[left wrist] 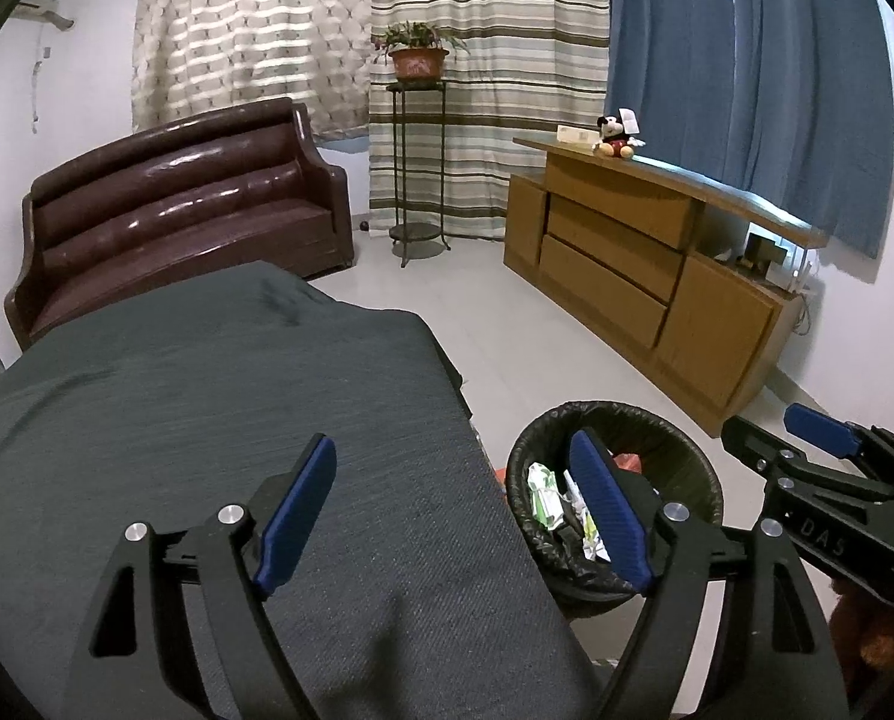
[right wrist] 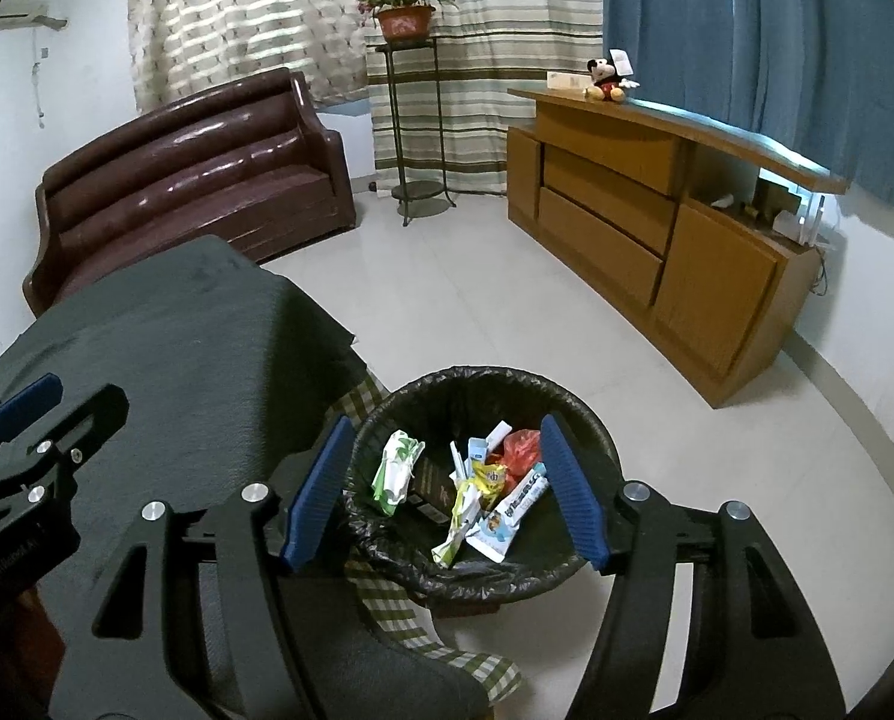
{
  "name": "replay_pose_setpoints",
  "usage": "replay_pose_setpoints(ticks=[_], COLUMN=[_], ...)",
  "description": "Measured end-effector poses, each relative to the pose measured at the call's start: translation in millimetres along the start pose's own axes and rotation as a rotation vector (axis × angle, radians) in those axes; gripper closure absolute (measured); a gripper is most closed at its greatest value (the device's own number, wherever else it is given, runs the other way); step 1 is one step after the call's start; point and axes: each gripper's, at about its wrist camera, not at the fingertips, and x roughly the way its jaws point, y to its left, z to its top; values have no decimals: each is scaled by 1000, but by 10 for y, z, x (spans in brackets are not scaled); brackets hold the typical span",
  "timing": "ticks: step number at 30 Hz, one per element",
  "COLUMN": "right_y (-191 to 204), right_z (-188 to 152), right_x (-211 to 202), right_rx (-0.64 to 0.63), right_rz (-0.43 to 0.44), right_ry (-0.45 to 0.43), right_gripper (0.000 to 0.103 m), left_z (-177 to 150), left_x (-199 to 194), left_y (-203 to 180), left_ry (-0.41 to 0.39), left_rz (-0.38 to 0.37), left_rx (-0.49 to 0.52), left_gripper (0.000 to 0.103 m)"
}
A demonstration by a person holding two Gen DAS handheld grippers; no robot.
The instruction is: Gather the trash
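Closest thing in both views is the gripper hardware itself: the left gripper (left wrist: 453, 510) hangs over the grey-covered table (left wrist: 219, 396) with its jaws spread wide and nothing between the blue pads, and the right gripper (right wrist: 447, 486) sits above the trash bin (right wrist: 597, 450), also open and empty, the bin contents showing through the gap. So neither one has hold of anything right now. All the trash I can spot is already in the bin, which stands on the tile floor just beside the table's edge, lined with a black bag (right wrist: 405, 564). Inside there's a green-and-white wrapper (right wrist: 394, 471), a crumpled red plastic bit (right wrist: 520, 447), a blue-and-white snack packet (right wrist: 510, 519), a yellowish-green wrapper (right wrist: 462, 510) and something dark and flat underneath that I can't make out. My guess is this stuff is super light, thin and crinkly, a bit slick too, so it'd fold instead of resist; nothing fragile. If any piece needed re-grabbing, I'd pinch a raised corner or a bunched fold rather than a flat face. The liner looks soft and loose at the rim, so if the bag gets lifted out, gathering that folded-over edge seems the safest hold. The tabletop looks clear of litter from here.
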Motion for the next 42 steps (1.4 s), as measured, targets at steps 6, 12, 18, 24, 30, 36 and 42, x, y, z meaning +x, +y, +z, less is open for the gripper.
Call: replay_pose_setpoints(ticks=[6, 12, 18, 24, 30, 36, 42], right_y=[20, 33, 44, 44, 44, 44, 47], right_z=[4, 5, 3, 3, 0, -1, -1], right_x=[-38, -70, -79, -81, -79, -78, -80], right_rx=[-3, -6, -4, -5, -4, -5, -6], right_rz=[0, 3, 1, 1, 1, 1, 1], right_ry=[-13, -23, -26, -26, -26, -26, -26], right_gripper=[40, 39, 39, 39, 39, 39, 39], left_z=[-15, -20, -23, -25, -30, -29, -35], left_x=[-32, -38, -37, -35, -38, -45, -96], left_y=[2, 5, 5, 4, 18, 25, 16], left_ry=[-8, -9, -9, -9, -9, -13, -27], left_rz=[-2, -2, -2, -2, -3, -2, 0], left_rx=[2, 2, 3, 1, 3, 0, -4], left_gripper=[25, 25, 25, 25, 25, 25, 22])
